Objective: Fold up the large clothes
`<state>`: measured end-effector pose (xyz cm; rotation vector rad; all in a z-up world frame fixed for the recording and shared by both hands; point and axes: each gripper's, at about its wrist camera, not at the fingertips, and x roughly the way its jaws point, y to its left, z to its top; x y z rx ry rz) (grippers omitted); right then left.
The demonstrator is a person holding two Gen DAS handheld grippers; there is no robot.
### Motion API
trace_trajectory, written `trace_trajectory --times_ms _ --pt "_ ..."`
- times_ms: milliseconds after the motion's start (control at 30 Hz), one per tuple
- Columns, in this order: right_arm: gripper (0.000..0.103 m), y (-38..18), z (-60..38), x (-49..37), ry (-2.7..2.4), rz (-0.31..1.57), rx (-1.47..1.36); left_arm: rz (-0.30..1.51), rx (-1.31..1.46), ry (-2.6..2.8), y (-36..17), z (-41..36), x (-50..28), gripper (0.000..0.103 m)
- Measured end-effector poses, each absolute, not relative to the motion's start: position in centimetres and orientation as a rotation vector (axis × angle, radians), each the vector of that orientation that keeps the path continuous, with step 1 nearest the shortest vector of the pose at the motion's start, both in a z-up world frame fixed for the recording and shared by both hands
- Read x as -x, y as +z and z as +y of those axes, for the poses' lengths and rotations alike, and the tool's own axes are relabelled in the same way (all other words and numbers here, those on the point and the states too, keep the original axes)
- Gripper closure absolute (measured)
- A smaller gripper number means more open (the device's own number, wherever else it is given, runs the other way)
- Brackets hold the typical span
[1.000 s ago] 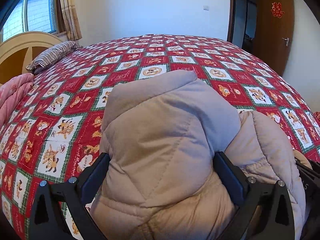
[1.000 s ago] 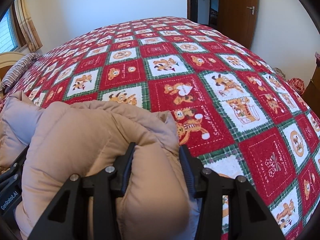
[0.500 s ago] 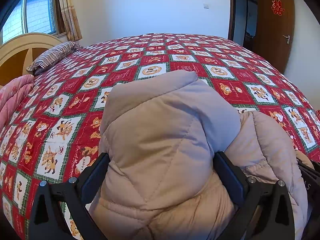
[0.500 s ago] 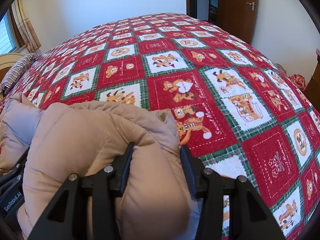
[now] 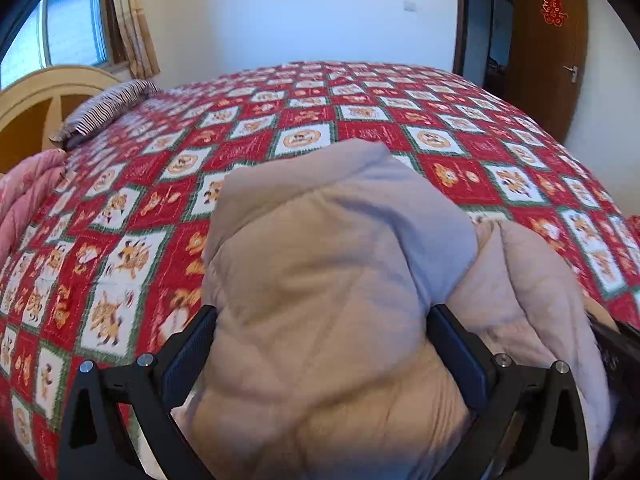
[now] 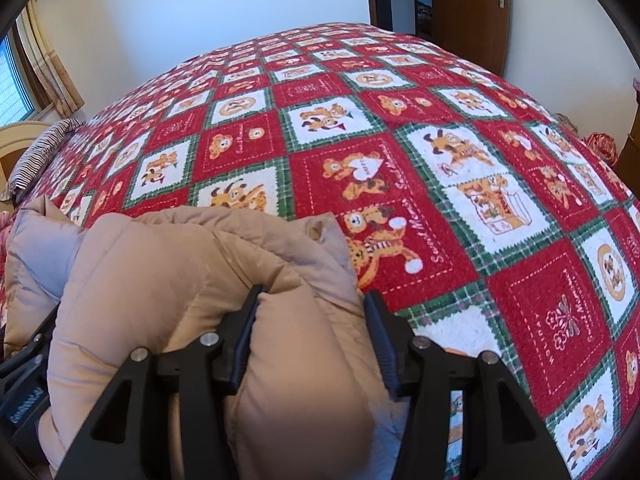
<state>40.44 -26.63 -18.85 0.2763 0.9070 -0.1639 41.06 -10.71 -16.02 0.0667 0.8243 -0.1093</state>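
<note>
A beige puffy jacket [image 5: 320,240] lies bunched on the near part of the bed, with a pale grey-lilac panel on top. My left gripper [image 5: 322,310] stands wide with a thick fold of the jacket filling the gap, and both pads press into it. In the right wrist view the jacket [image 6: 180,260] sits at the lower left. My right gripper [image 6: 314,292] has a padded roll between its jaws, which are opening; the fabric still touches both pads. The left gripper's body [image 6: 24,380] shows at the left edge there.
A red, green and white bear-print quilt [image 5: 360,132] covers the whole bed and stretches far ahead [image 6: 440,160]. A striped pillow [image 5: 104,108] and a pink blanket [image 5: 24,196] lie by the headboard [image 5: 40,96]. A brown door [image 6: 468,8] stands beyond the bed.
The right gripper's jaws have spread a little around the jacket roll. The left gripper and its fold look the same.
</note>
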Motion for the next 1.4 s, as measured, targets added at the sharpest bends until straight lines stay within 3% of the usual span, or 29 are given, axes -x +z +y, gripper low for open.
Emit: trace_trajectory --times_ms 100,200,333,467,767,900,1200,1300,1400 --pt "0.03 -17.5 -27.6 -39.2 -0.157 0.912 -0.29 0.739 -0.096 -0.113 -13.4 -9.2 -37.4 0.001" --pt "0.028 -14.9 -27.7 -35.8 -0.143 0.818 -0.249 0.655 -0.147 -0.058 -12.6 -7.1 -34.4 0.001" --pt "0.019 -15.2 -26.7 -32.6 -0.125 0.786 -0.172 0.811 0.006 -0.175 -16.0 -5.0 -34.3 0.001" --pt "0.012 -17.2 -28.0 -33.0 -0.123 0.836 -0.274 0.836 0.055 -0.193 -17.0 -4.8 -34.6 0.001" --pt "0.012 -19.4 -29.6 -32.7 0.006 0.851 -0.438 0.787 0.083 -0.151 -17.5 -5.9 -34.0 0.001" --pt "0.03 -19.2 -28.9 -32.2 0.079 0.817 -0.428 0.817 0.124 -0.192 -18.1 -5.5 -34.8 0.001" --pt "0.03 -20.0 -29.2 -33.2 0.14 0.849 -0.479 0.82 0.094 -0.22 -18.5 -6.5 -35.3 0.0" --pt "0.041 -19.7 -28.7 -32.8 0.146 0.836 -0.452 0.812 0.082 -0.225 -18.6 -6.7 -35.1 0.0" --pt "0.041 -20.0 -28.9 -32.7 0.154 0.822 -0.474 0.817 0.077 -0.222 -18.6 -7.0 -35.3 0.0"
